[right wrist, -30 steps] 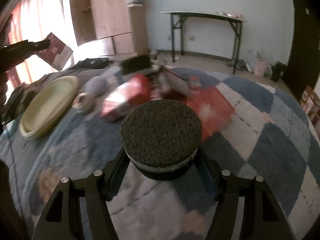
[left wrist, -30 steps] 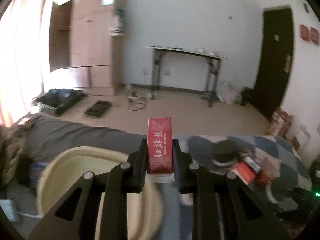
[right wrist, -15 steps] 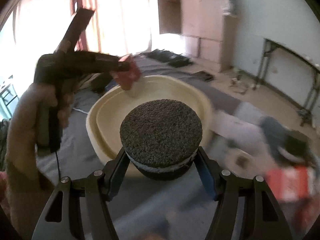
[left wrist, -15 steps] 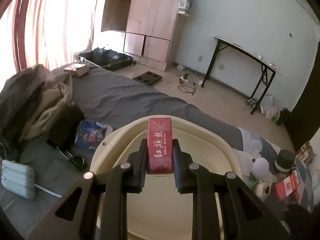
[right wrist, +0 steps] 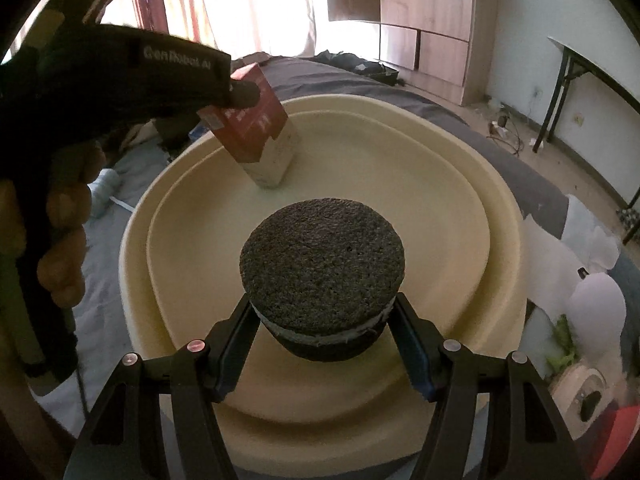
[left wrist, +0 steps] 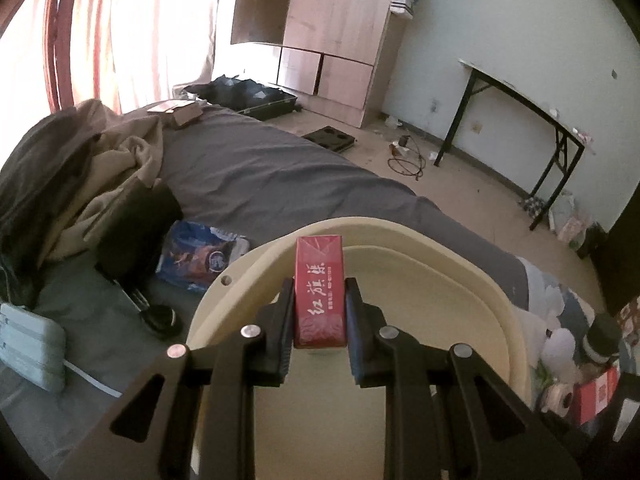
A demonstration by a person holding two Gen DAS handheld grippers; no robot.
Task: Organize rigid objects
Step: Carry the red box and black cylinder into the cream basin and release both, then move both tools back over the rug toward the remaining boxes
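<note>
My left gripper is shut on a red cigarette box with white characters, held over the cream basin. In the right wrist view the same red box tilts down in the left gripper, its lower corner close to the basin floor near the far left wall; contact is unclear. My right gripper is shut on a round dark speckled puck with a pale band, held above the basin's middle.
The basin rests on a bed with a grey sheet. Piled clothes, a blue packet and a pale charger lie to the left. White and red items lie to the right. A folding table stands by the wall.
Both grippers swung left from the patterned blanket to above the basin. The red box has dropped lower into the basin, and the puck now hangs over its middle.
</note>
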